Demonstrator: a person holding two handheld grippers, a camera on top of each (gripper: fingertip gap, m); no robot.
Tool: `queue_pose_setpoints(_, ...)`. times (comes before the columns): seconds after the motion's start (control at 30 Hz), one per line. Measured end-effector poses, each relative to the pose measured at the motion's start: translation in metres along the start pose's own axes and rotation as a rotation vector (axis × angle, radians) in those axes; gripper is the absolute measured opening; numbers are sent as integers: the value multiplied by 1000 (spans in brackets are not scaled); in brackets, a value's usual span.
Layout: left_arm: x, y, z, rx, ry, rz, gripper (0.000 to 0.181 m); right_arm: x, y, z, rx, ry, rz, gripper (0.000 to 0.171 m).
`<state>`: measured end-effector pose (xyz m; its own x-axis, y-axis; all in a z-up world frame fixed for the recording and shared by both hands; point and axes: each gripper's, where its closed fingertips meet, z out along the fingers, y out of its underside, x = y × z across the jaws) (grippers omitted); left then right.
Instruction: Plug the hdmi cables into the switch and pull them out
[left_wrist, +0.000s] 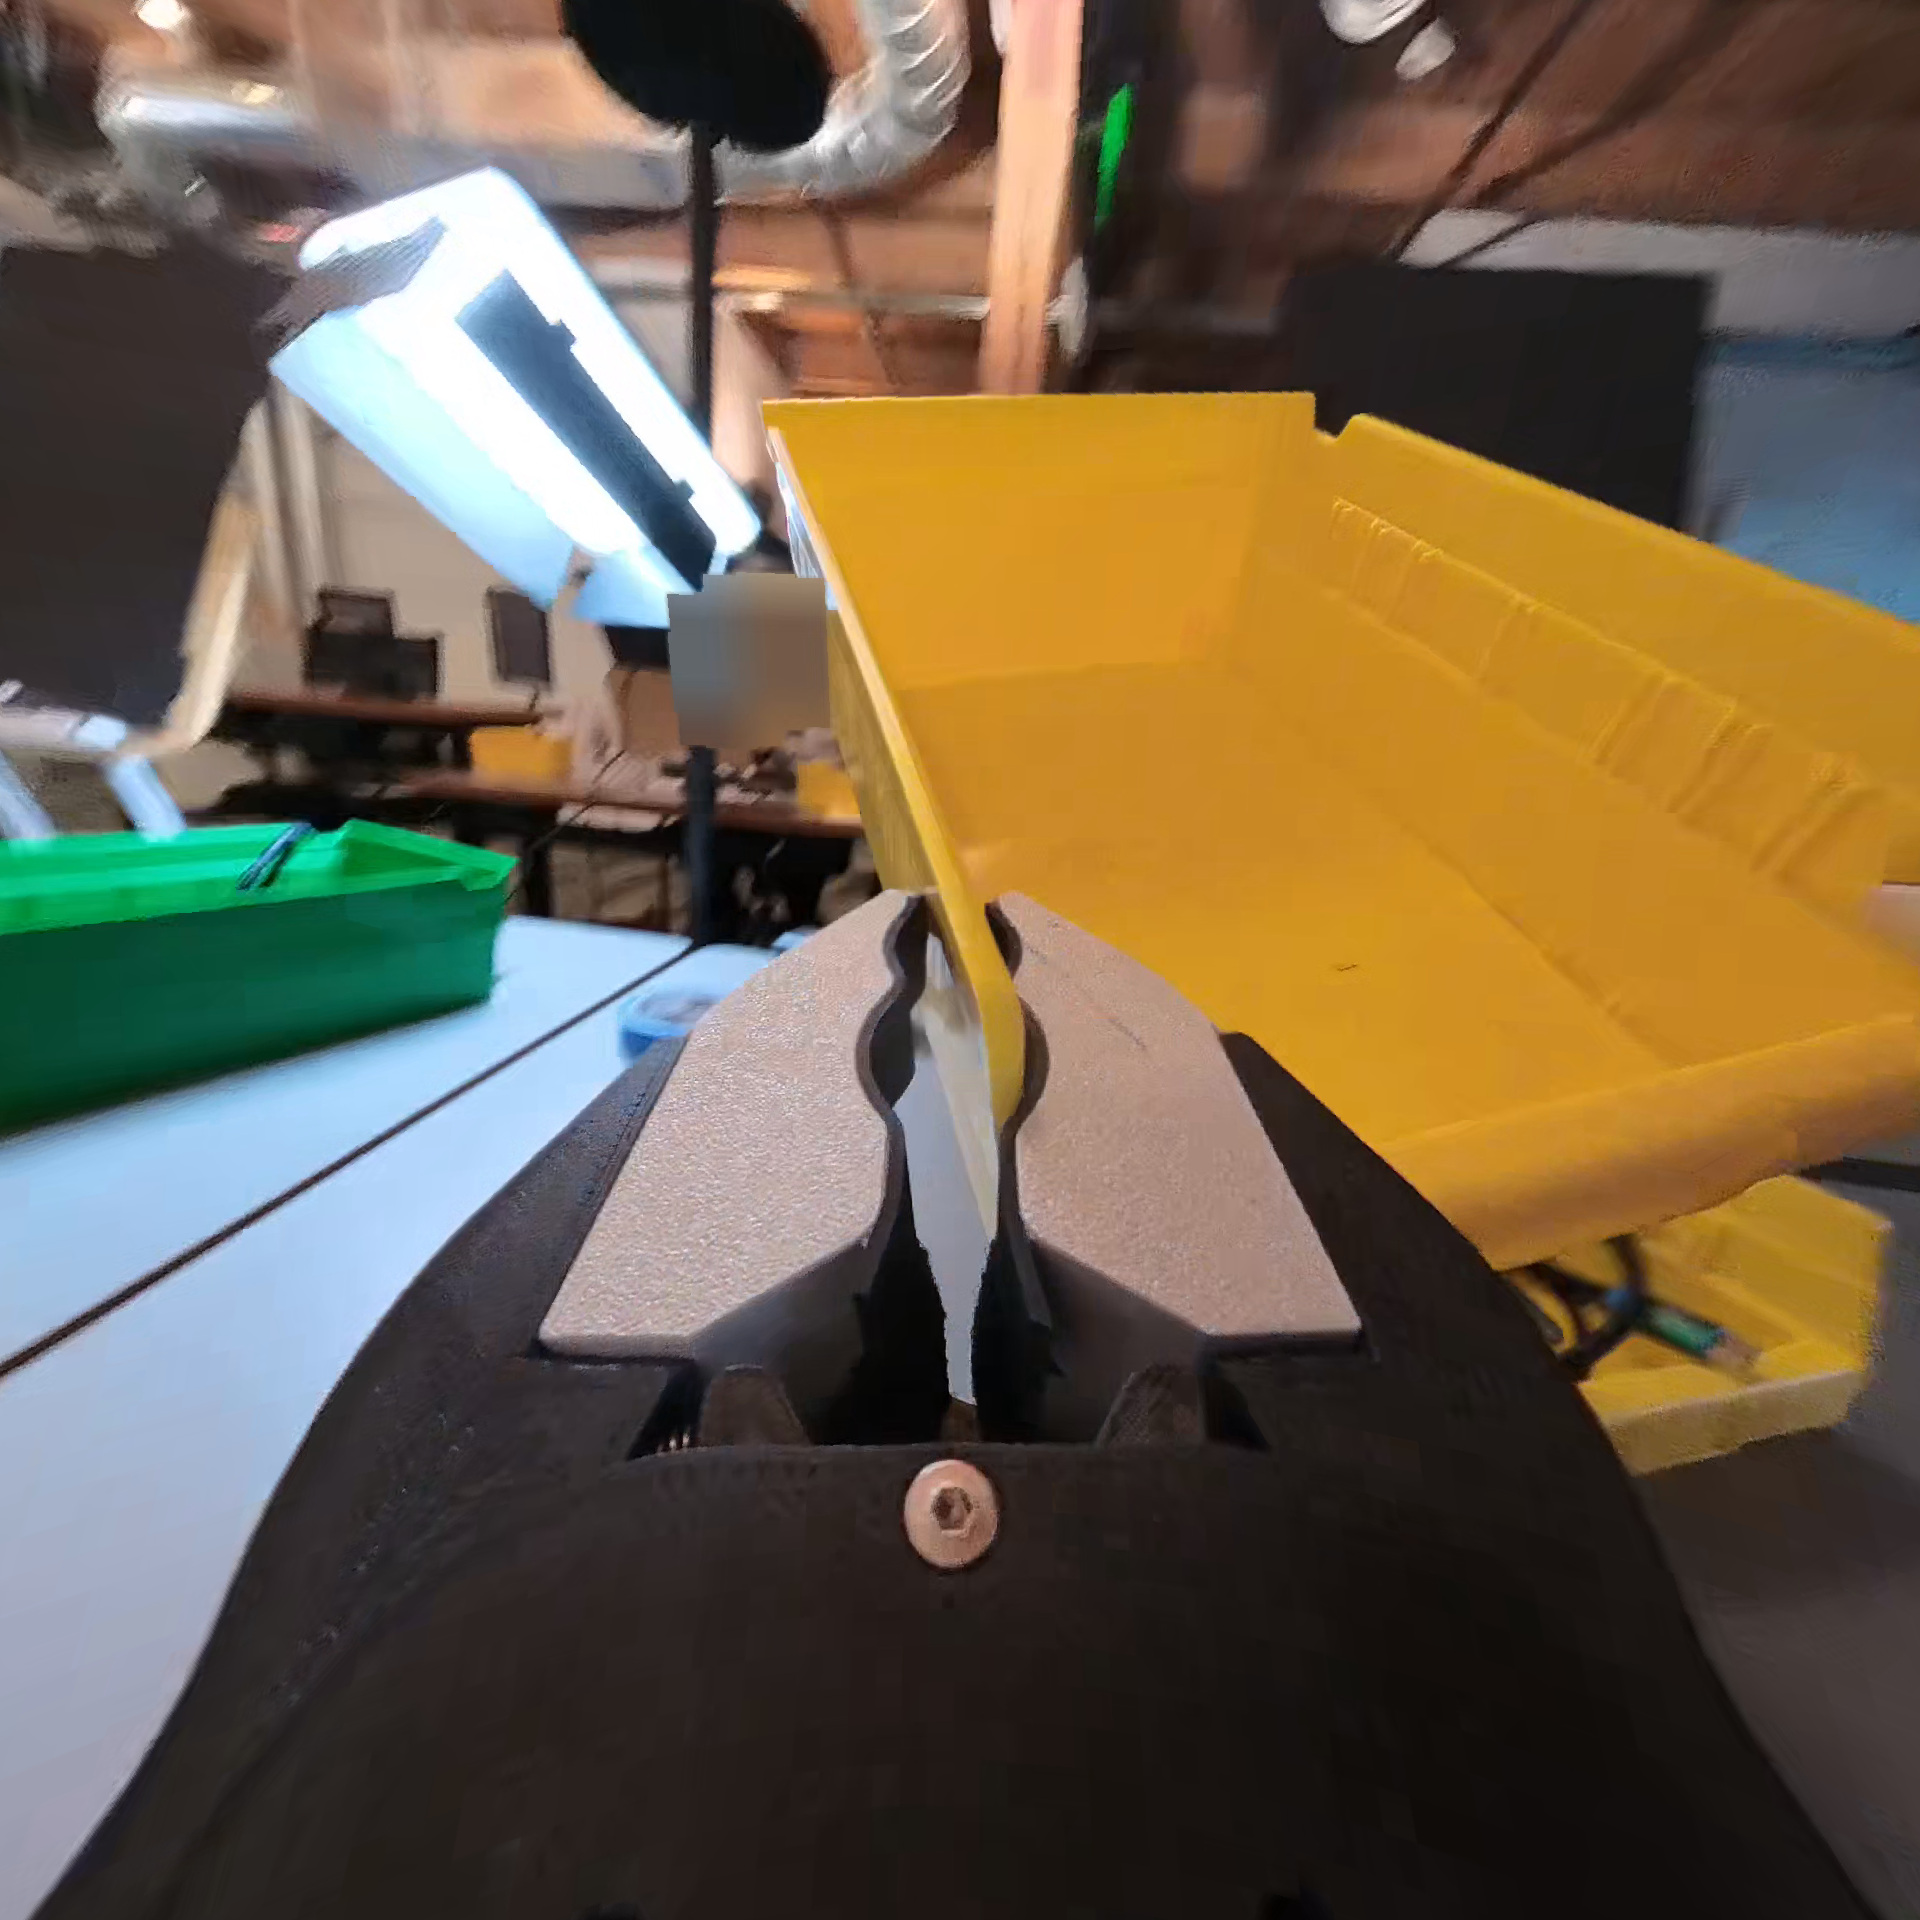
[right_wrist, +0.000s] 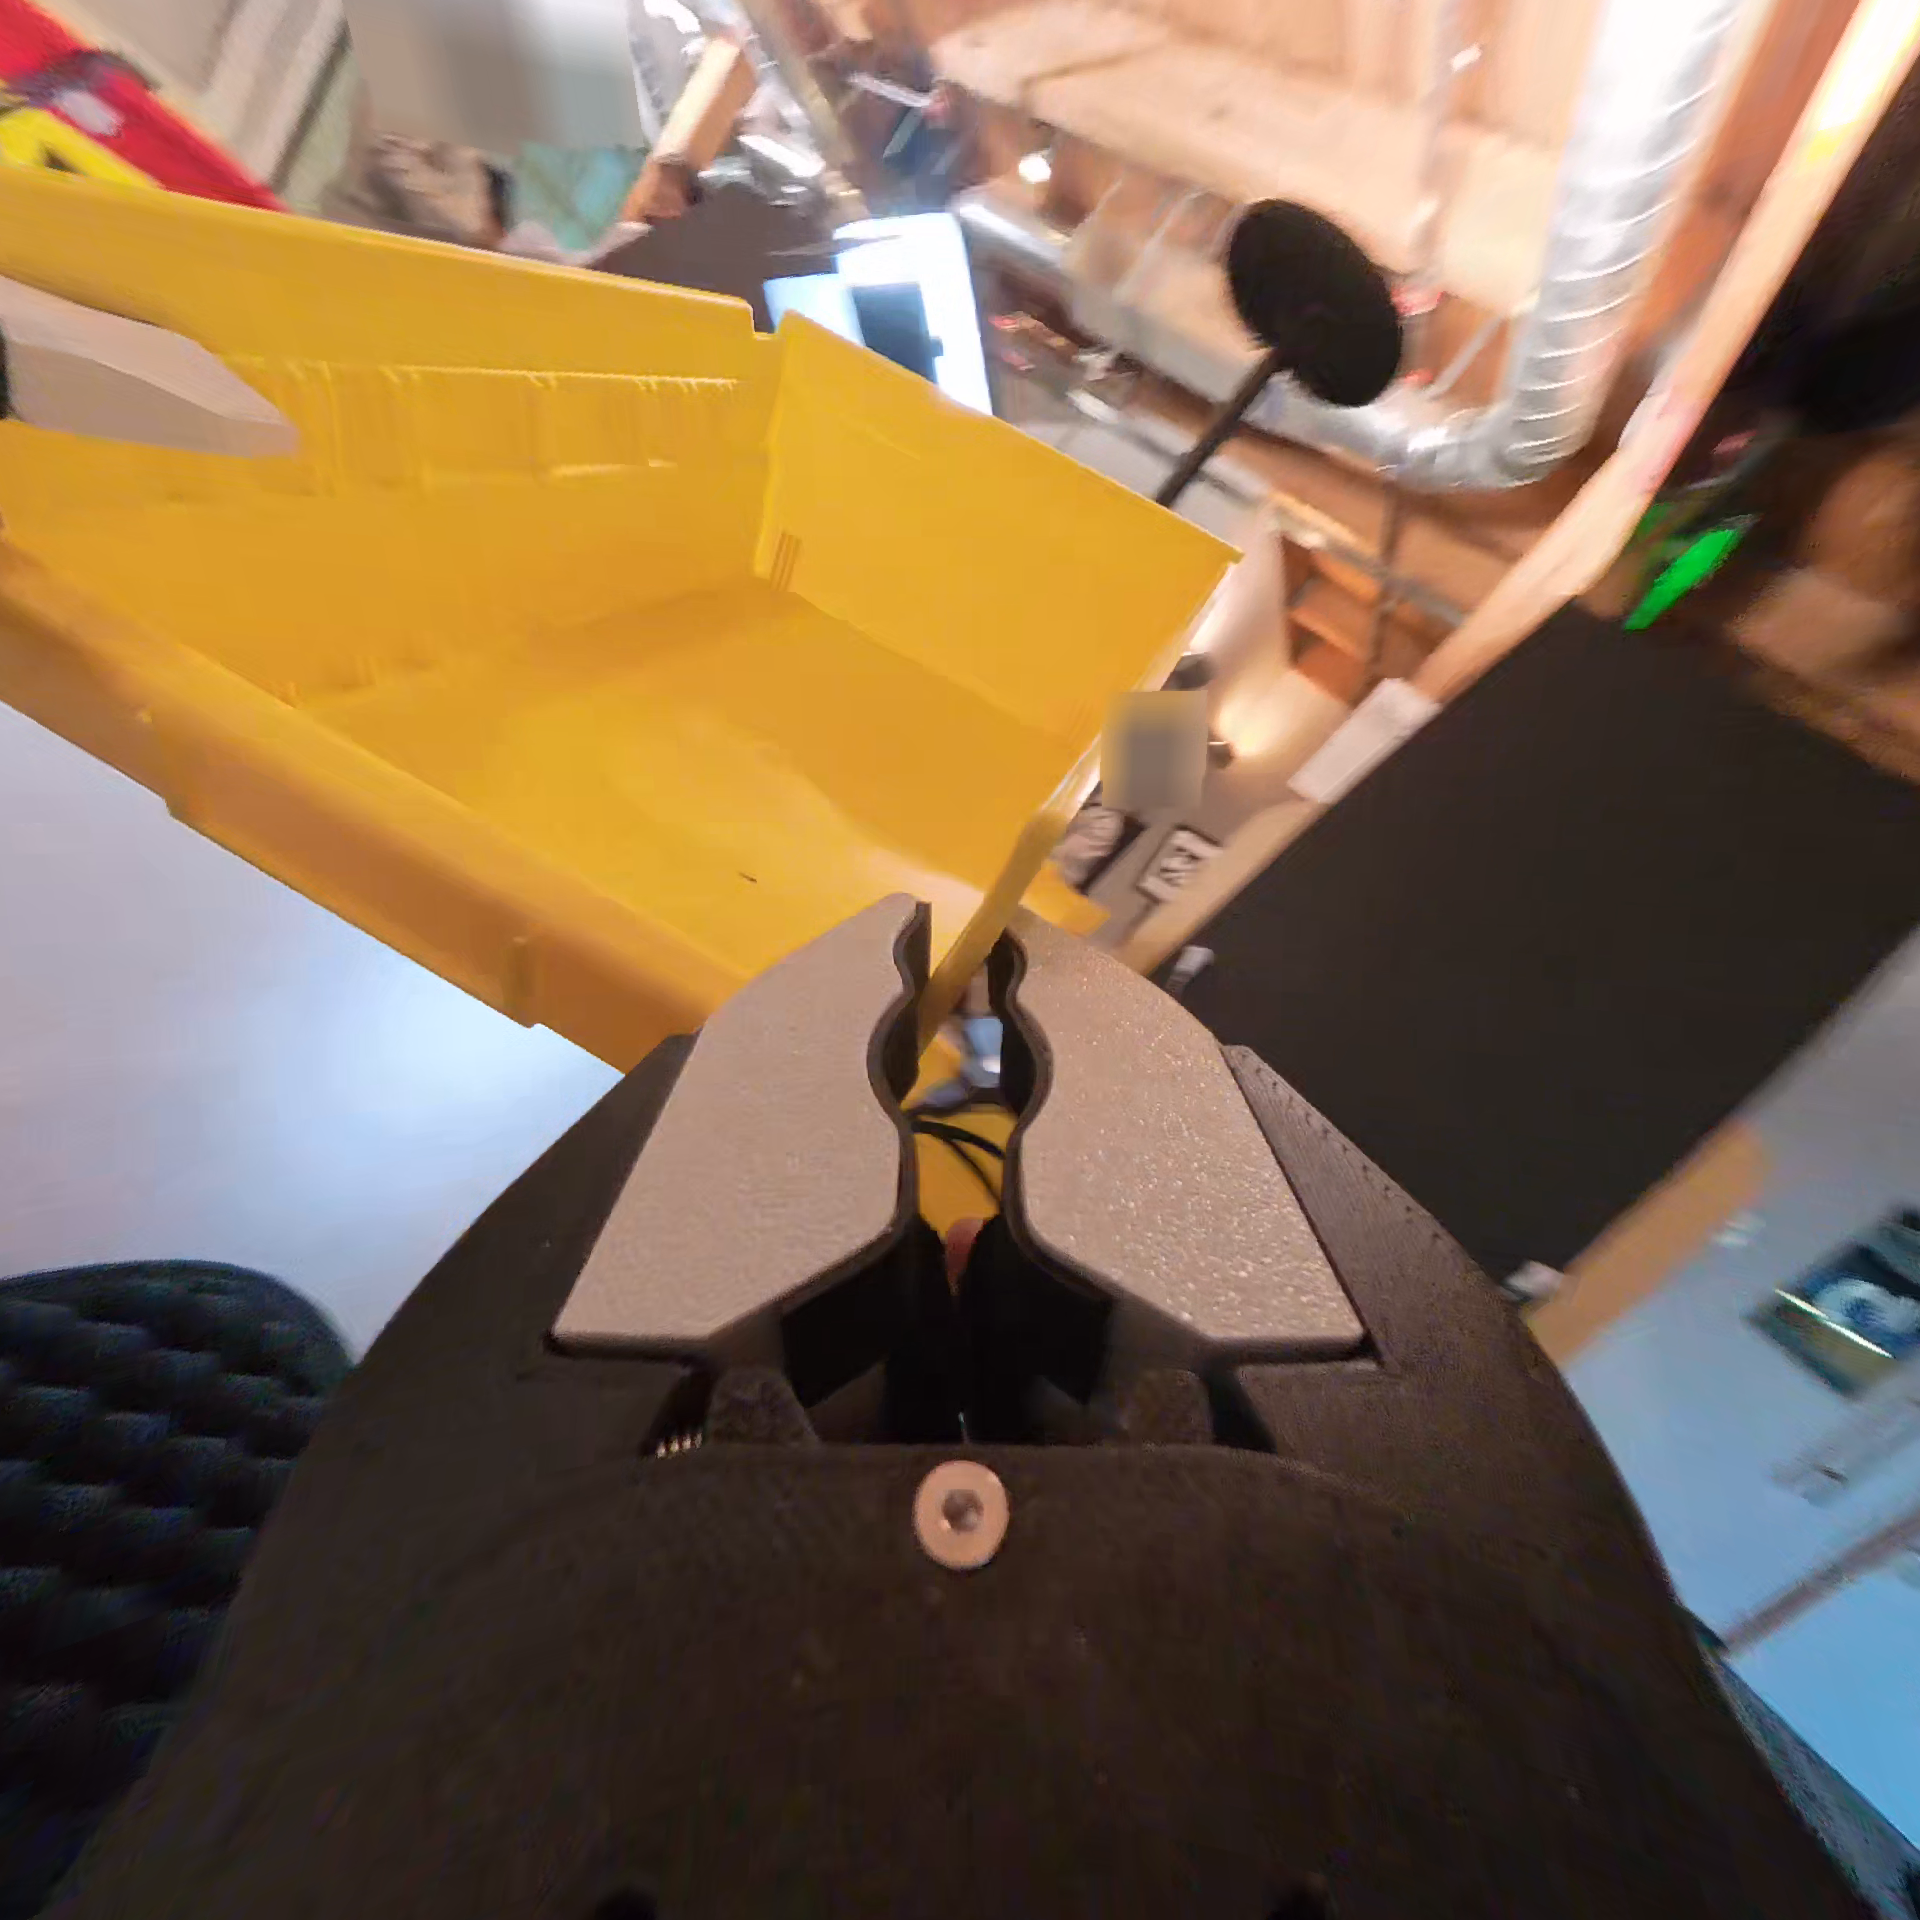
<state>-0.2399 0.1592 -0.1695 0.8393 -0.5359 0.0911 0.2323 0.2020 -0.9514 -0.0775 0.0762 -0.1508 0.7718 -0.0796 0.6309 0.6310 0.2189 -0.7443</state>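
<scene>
An empty yellow bin (left_wrist: 1351, 831) is held up off the table and tilted, between both grippers. My left gripper (left_wrist: 961, 925) is shut on the bin's end wall. My right gripper (right_wrist: 961, 935) is shut on the thin edge of the same bin (right_wrist: 623, 727) at the other side. The left gripper's finger (right_wrist: 135, 384) shows at that view's upper left, on the bin's far rim. Under the lifted bin lies a second yellow bin (left_wrist: 1766, 1351) with dark cables (left_wrist: 1652, 1335) in it. No switch is in view.
A green bin (left_wrist: 239, 956) stands on the white table (left_wrist: 208, 1299) to the left, with a blue tape roll (left_wrist: 665, 1013) beside it. A lit lamp (left_wrist: 520, 395) hangs above. A dark mesh surface (right_wrist: 135, 1455) and a black panel (right_wrist: 1558, 935) flank the right gripper.
</scene>
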Motion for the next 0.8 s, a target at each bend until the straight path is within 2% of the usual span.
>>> queue_pose_setpoints(0.13, 92, -23, 28, 64, 211, 20, 10, 71, 12, -58, -23, 203, -11, 10)
queue_pose_setpoints(0.3, 217, -10, 50, 26, 461, -2, 11, 141, 57, -143, -177, 409, -17, 11)
queue_pose_setpoints(0.43, 310, 26, 54, -93, 604, 22, 11, 182, 108, -206, -329, 504, 29, 11)
queue_pose_setpoints(0.53, 365, 59, 56, -197, 700, 23, 12, 201, 146, -242, -431, 539, 72, 11)
queue_pose_setpoints(0.67, 406, 105, 58, -304, 739, 76, 12, 206, 201, -270, -577, 527, 134, 11)
queue_pose_setpoints(0.8, 427, 147, 51, -398, 760, 74, 14, 205, 242, -288, -697, 496, 162, 11)
